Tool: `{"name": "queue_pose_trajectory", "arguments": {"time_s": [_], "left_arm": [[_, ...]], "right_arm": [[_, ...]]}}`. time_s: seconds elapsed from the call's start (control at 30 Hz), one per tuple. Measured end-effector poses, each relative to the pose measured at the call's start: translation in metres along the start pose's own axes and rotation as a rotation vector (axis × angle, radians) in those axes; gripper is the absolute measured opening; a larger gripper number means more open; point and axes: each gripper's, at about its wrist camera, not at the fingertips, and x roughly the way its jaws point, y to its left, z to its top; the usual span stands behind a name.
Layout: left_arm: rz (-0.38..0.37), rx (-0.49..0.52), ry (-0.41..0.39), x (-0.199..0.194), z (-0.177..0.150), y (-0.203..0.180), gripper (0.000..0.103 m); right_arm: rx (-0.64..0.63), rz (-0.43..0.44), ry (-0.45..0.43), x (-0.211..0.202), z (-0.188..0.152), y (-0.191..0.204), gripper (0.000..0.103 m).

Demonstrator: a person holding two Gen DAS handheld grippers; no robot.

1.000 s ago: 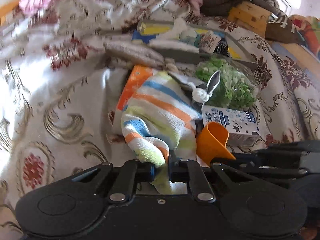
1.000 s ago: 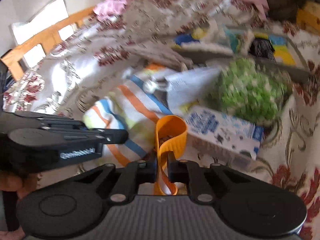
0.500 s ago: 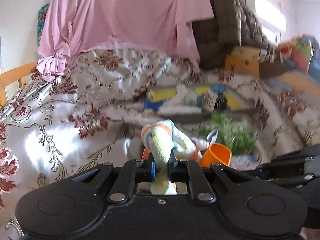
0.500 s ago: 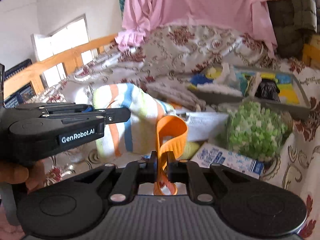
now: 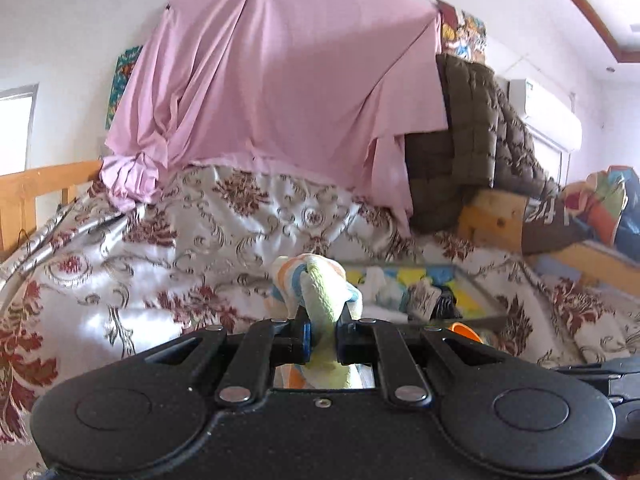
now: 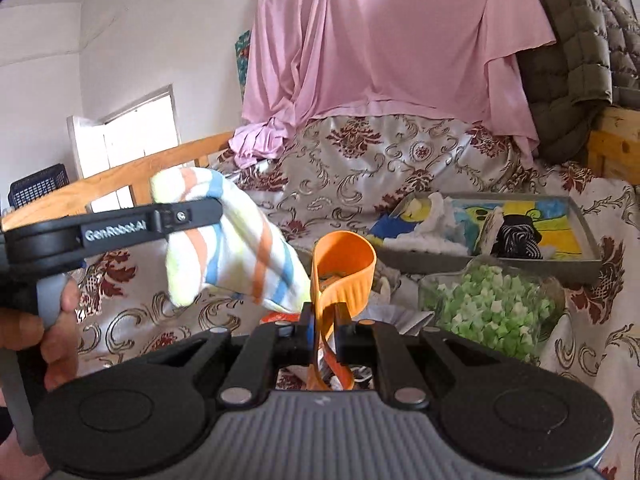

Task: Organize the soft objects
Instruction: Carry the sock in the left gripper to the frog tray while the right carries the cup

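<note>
Where the floral bedspread (image 6: 400, 160) spreads across the bed, a pink sheet (image 6: 380, 40) hangs down behind it and a quilted olive jacket (image 6: 576, 40) slumps over the wooden frame at the right. On the bedspread lies a grey tray (image 6: 584, 220) with a bright painted bottom (white fluffy scraps and a black-and-white striped piece sit inside it), and just in front of the tray rests a clear bag of green and white bits (image 6: 496, 304). The striped towel (image 6: 240, 252), banded in orange, blue and pale yellow, hangs in the air above the bedspread, pinched by the left gripper (image 5: 322, 338), whose jaws are clenched on a bunched fold of it. A hand (image 6: 52, 328) grips that tool's handle at the left edge. Just beside the towel, the right gripper (image 6: 323, 336) clamps the strap of an orange silicone cup (image 6: 344, 268), which stands upright above the jaws.
</note>
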Motion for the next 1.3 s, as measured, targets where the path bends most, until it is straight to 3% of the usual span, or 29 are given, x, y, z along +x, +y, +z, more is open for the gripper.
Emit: {"name": "queue_pose_trajectory", "arguments": {"time_s": [0.3,0.5,0.9,1.1,1.3], "left_arm": [[-0.072,0.007,-0.047,0.011,0.03,-0.007,0.011],[-0.126,0.052,-0.08,0.046,0.061,-0.022,0.011],[-0.222,0.124,-0.101,0.19,0.1,-0.084,0.012],[-0.27,0.143,-0.092,0.253,0.096,-0.121,0.012],[-0.325,0.111,-0.012,0.299,0.083,-0.147,0.012]], "right_arm": [[0.044,-0.054,-0.084,0.003,0.024,-0.03,0.01],[0.132,-0.108,-0.128,0.03,0.054,-0.088,0.011],[0.253,-0.245,-0.173,0.1,0.088,-0.195,0.011],[0.307,-0.317,-0.145,0.117,0.081,-0.235,0.011],[0.365,-0.354,-0.092,0.125,0.068,-0.257,0.011]]}}
